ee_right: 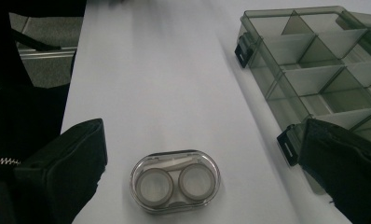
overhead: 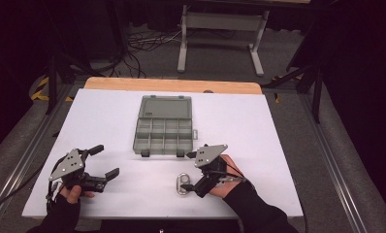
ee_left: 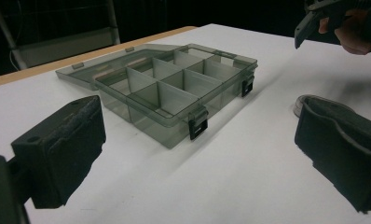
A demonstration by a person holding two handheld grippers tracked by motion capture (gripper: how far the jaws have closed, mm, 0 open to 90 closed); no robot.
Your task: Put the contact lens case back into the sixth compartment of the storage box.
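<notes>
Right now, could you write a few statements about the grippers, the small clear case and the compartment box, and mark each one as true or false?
1. The compartment box lies open, its lid folded back. True.
2. The right gripper is shut on the small clear case. False: its jaws stand open, with the case lying between them on the table.
3. The left gripper holds nothing. True.
4. The small clear case lies inside a compartment. False: it lies on the table in front of the box.
5. The visible compartments look empty. True.

Glossy clear plastic lens case (ee_right: 175, 181); smoky translucent plastic organizer box (overhead: 163, 127).
</notes>
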